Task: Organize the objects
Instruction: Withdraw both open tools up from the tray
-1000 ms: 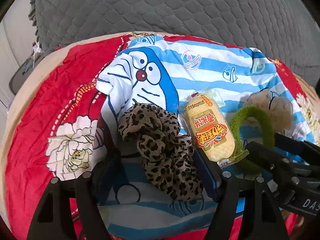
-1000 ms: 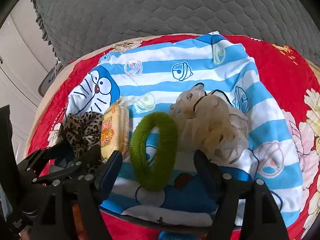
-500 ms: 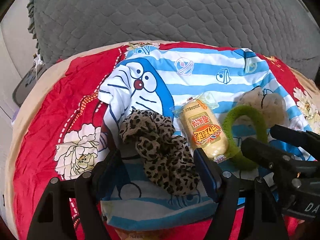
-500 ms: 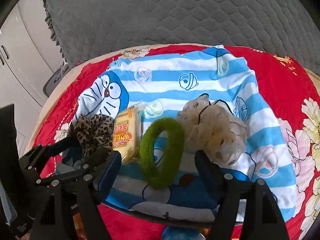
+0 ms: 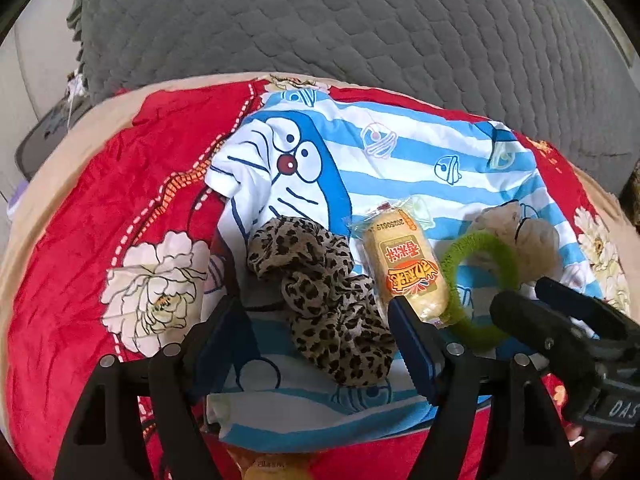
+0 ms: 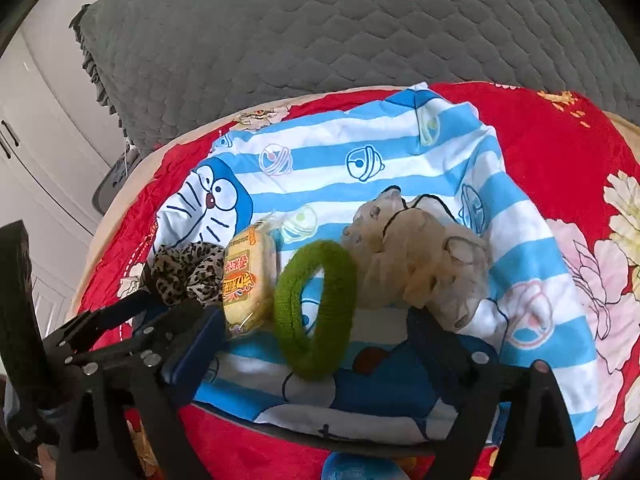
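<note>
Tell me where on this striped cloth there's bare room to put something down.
The far half of the striped cloth is bare, between the cartoon face and its right edge. Crowded: the near row, leopard scrunchie, snack pack, green ring and beige scrunchie, almost touching.

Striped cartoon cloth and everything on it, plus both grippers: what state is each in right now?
Striped cartoon cloth: spread out, wrinkled.
Leopard scrunchie: lying between the left gripper fingers, ungripped.
Snack pack: sealed, lying flat.
Green hair ring: lying flat, free.
Beige scrunchie: bunched, free.
Left gripper: open.
Right gripper: opening, straddling the green ring.
</note>
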A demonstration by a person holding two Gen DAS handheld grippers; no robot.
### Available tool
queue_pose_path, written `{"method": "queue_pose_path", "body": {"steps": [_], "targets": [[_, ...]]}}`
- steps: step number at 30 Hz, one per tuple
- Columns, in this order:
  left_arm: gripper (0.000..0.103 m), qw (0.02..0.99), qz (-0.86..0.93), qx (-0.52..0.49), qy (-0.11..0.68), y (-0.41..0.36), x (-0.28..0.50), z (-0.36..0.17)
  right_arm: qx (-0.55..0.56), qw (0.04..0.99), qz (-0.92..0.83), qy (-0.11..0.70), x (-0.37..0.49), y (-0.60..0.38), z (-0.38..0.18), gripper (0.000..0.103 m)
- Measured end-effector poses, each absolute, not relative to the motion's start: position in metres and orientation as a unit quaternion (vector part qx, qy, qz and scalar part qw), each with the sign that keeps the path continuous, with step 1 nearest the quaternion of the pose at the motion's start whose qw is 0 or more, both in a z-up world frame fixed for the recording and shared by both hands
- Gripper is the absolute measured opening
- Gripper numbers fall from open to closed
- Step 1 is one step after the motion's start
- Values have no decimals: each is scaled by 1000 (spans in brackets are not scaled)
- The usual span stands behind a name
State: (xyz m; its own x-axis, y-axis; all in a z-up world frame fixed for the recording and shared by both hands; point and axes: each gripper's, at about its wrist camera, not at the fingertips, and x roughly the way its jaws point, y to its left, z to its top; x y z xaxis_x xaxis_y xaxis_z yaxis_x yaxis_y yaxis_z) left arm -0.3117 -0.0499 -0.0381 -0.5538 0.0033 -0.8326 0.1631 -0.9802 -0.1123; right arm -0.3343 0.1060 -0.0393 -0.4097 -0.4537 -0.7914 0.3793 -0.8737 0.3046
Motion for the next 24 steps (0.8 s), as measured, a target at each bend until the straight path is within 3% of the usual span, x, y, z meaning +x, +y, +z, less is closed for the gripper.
{"method": "queue_pose_path", "body": {"steps": [6, 14, 24], "targets": [[78, 28, -881, 459, 110, -52, -306, -34, 478, 258, -838, -51, -333, 107, -36, 102], [79, 17, -884, 453, 111, -48, -302, -29, 475, 261, -839, -42, -330, 108, -29, 102], [79, 52, -885, 456, 72, -41, -293, -14, 487, 235, -841, -21, -321, 114, -18, 102]]}}
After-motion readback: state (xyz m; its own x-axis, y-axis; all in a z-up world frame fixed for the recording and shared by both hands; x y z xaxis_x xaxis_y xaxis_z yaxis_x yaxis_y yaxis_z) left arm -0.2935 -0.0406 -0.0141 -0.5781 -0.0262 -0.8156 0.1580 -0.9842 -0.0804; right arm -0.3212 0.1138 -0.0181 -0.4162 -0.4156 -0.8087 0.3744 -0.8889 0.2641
